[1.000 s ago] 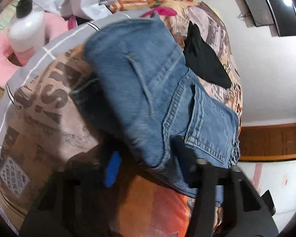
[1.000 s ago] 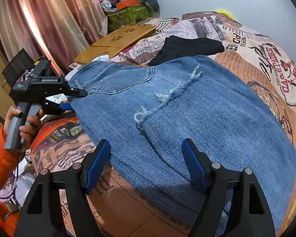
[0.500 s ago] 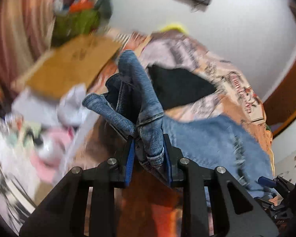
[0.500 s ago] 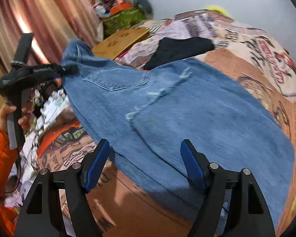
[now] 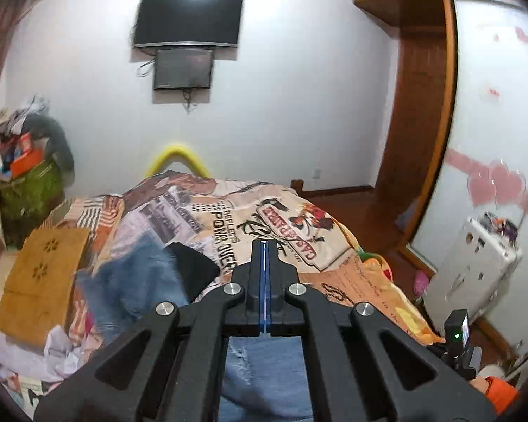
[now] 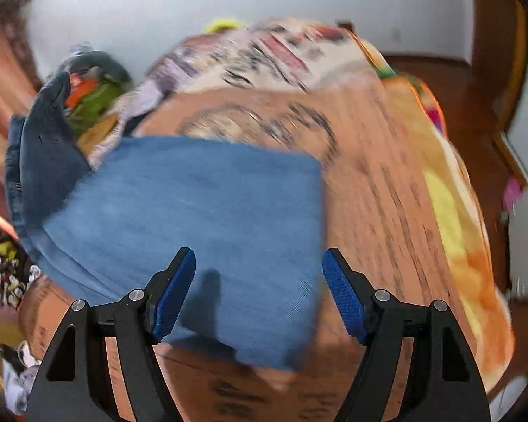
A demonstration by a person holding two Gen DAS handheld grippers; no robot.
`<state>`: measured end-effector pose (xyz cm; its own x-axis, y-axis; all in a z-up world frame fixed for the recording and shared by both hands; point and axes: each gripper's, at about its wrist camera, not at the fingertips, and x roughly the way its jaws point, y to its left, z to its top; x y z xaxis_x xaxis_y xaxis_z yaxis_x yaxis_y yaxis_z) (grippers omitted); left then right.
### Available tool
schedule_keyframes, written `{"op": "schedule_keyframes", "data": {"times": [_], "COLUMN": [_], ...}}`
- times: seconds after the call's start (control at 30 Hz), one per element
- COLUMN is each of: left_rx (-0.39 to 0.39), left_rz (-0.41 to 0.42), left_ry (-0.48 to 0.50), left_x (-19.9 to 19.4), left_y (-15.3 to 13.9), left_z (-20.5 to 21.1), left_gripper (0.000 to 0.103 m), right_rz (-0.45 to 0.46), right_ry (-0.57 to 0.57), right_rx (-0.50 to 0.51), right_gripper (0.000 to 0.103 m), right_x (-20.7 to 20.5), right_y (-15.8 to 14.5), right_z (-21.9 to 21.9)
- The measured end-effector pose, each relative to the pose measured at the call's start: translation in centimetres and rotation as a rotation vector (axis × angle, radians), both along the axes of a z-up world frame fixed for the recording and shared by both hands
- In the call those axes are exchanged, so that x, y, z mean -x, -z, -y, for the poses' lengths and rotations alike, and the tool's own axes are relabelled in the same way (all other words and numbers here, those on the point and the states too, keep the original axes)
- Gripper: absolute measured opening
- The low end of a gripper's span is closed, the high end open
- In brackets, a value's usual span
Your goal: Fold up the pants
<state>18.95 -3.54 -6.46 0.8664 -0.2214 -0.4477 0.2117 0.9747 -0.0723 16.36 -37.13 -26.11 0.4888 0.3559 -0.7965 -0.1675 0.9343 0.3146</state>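
The blue jeans (image 6: 207, 218) lie on the printed bedspread (image 6: 387, 183), with one end lifted in a dark fold at the left (image 6: 42, 147). My right gripper (image 6: 260, 295) is open just above the near edge of the jeans, with its blue pads either side of the denim. In the left wrist view my left gripper (image 5: 265, 267) is shut with nothing between its pads. It points over the bed, with denim (image 5: 264, 376) below it and a blurred blue bunch (image 5: 137, 270) to its left.
A black garment (image 5: 193, 270) lies on the bedspread (image 5: 299, 232). A wooden board (image 5: 42, 274) and crumpled paper (image 5: 52, 351) sit at the left. A TV (image 5: 188, 19) hangs on the far wall. A wardrobe (image 5: 475, 140) and a white appliance (image 5: 471, 277) stand at the right.
My left gripper let go of the jeans' waistband, shut empty and swung up toward the wall. The lifted end is dropping back. My right gripper moved in over the denim.
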Motion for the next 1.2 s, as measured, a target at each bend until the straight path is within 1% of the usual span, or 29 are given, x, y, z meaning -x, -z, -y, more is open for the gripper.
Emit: {"op": "schedule_keyframes", "data": {"times": [0.07, 0.2, 0.23, 0.3, 0.33, 0.37, 0.43, 0.5, 0.6, 0.63, 0.7, 0.77, 0.8, 0.93, 1.03, 1.07, 1.13, 1.2], "left_rx": [-0.003, 0.025, 0.036, 0.050, 0.052, 0.055, 0.082, 0.099, 0.117, 0.118, 0.111, 0.094, 0.095, 0.117, 0.159, 0.177, 0.168, 0.153], "left_rz": [-0.062, -0.212, -0.242, -0.289, -0.312, -0.326, -0.344, -0.383, -0.438, -0.454, -0.480, -0.524, -0.557, -0.660, -0.743, -0.758, -0.732, -0.721], "left_ry": [-0.019, -0.095, -0.113, -0.154, -0.189, -0.220, -0.300, -0.360, -0.411, -0.432, -0.462, -0.493, -0.503, -0.509, -0.503, -0.477, -0.462, -0.447], "left_x": [-0.9, -2.1, -2.2, -1.9, -1.6, -1.1, -0.3, 0.2, 1.0, 1.3, 1.7, 1.6, 1.7, 1.9, 2.3, 2.5, 2.7, 2.7], "left_y": [1.5, 5.6, 6.4, 8.0, 8.9, 9.8, 11.0, 12.2, 14.1, 14.9, 16.6, 18.9, 20.5, 25.3, 29.2, 30.1, 30.0, 29.8], "left_z": [0.2, -2.2, -3.2, -5.4, -6.9, -7.9, -10.9, -13.5, -16.5, -17.6, -19.1, -20.4, -21.2, -23.0, -24.1, -24.3, -24.3, -24.2], "left_gripper": [0.000, 0.001, 0.003, 0.013, 0.029, 0.051, 0.068, 0.071, 0.072, 0.074, 0.075, 0.075, 0.075, 0.075, 0.075, 0.075, 0.075, 0.075], "right_rz": [-0.025, -0.017, -0.016, -0.014, -0.011, -0.009, -0.010, -0.013, -0.002, 0.004, 0.020, 0.035, 0.037, 0.060, 0.051, 0.051, 0.049, 0.073], "right_ry": [0.009, 0.004, -0.003, -0.026, -0.034, -0.039, -0.039, -0.032, -0.048, -0.059, -0.087, -0.110, -0.124, -0.162, -0.143, -0.132, -0.111, -0.115], "right_rx": [-0.039, -0.081, -0.081, -0.062, -0.054, -0.049, -0.050, -0.051, -0.038, -0.020, 0.028, 0.079, 0.111, 0.233, 0.253, 0.249, 0.258, 0.260], "right_gripper": [0.072, 0.072, 0.072, 0.072, 0.072, 0.072, 0.072, 0.072, 0.074, 0.074, 0.074, 0.074, 0.074, 0.074, 0.074, 0.074, 0.074, 0.074], "right_x": [0.5, 0.5, 0.6, 0.2, 0.3, 0.3, 0.3, 0.4, 0.1, -0.2, -1.0, -2.2, -2.9, -4.6, -5.2, -5.3, -5.5, -5.7], "right_y": [1.2, 1.2, 1.2, 1.2, 1.2, 1.1, 1.2, 1.3, 0.3, -0.2, -1.2, -2.1, -2.6, -3.9, -4.2, -4.4, -4.9, -5.8], "right_z": [0.7, 1.1, 1.0, 0.8, 0.5, 0.4, 0.4, 0.5, -0.2, -0.9, -2.4, -3.9, -4.9, -7.0, -6.9, -6.8, -7.1, -8.0]}}
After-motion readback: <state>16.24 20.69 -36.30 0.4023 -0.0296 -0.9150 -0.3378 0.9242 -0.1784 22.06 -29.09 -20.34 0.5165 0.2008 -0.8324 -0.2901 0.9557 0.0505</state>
